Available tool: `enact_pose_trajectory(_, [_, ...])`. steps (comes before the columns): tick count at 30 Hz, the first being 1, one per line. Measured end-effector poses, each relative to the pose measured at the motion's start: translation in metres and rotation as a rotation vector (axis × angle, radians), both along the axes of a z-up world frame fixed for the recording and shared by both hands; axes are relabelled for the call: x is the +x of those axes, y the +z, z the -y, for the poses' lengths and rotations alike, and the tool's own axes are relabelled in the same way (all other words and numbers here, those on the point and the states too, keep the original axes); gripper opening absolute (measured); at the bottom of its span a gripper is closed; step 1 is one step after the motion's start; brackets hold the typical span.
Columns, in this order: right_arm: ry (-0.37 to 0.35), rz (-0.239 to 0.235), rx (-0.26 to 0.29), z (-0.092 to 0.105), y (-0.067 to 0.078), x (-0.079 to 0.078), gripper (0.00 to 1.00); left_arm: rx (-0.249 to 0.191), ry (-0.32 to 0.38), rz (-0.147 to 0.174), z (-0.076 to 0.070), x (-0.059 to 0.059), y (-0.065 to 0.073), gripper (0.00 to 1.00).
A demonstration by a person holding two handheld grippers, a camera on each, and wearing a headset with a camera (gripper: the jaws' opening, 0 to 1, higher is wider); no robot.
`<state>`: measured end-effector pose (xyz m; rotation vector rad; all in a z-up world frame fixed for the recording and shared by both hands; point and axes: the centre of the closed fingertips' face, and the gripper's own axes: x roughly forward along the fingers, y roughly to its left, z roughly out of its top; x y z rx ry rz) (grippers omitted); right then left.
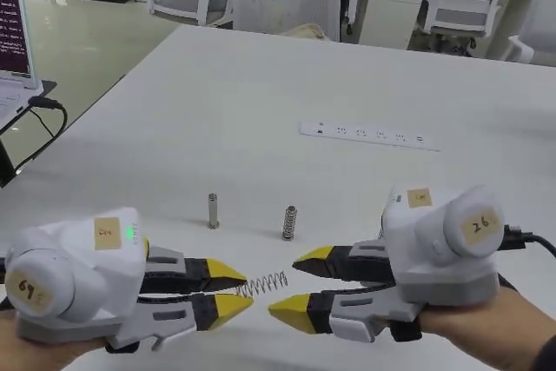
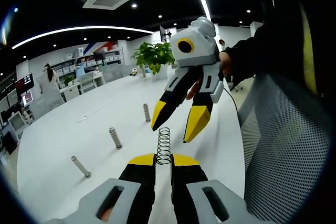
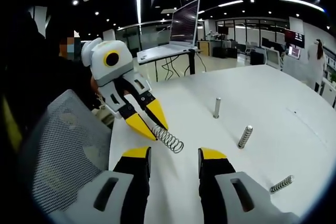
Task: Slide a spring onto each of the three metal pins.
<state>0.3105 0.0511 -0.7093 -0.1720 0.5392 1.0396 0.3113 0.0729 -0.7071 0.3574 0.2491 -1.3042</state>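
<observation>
My left gripper [image 1: 234,288] is shut on one end of a loose steel spring [image 1: 265,283], which sticks out level towards my right gripper [image 1: 304,282]. The right gripper's jaws stand open on either side of the spring's free end without touching it. In the left gripper view the spring [image 2: 164,142] rises from the closed tips [image 2: 164,158]. On the white table behind stand a bare metal pin [image 1: 213,211] and a pin wearing a spring [image 1: 289,222]. A third pin [image 3: 282,183], also wearing a spring, shows in the right gripper view.
A white power strip [image 1: 369,134] lies further back on the table [image 1: 217,110]. A laptop [image 1: 13,41] sits on a stand at the far left, with cables. Office chairs [image 1: 282,2] line the far edge.
</observation>
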Motion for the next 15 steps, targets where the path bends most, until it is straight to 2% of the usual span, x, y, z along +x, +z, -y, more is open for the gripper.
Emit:
enact_pose_trajectory(4, [0.017, 0.011, -0.007, -0.0007, -0.001, -0.0017, 0.26, -0.001, -0.012, -0.001, 0.0018, -0.0028, 0.0008, 0.03])
enact_pose_trajectory(15, [0.049, 0.001, -0.013, -0.0035, -0.0031, -0.0082, 0.16, -0.007, -0.043, -0.004, 0.0079, -0.0097, 0.004, 0.03])
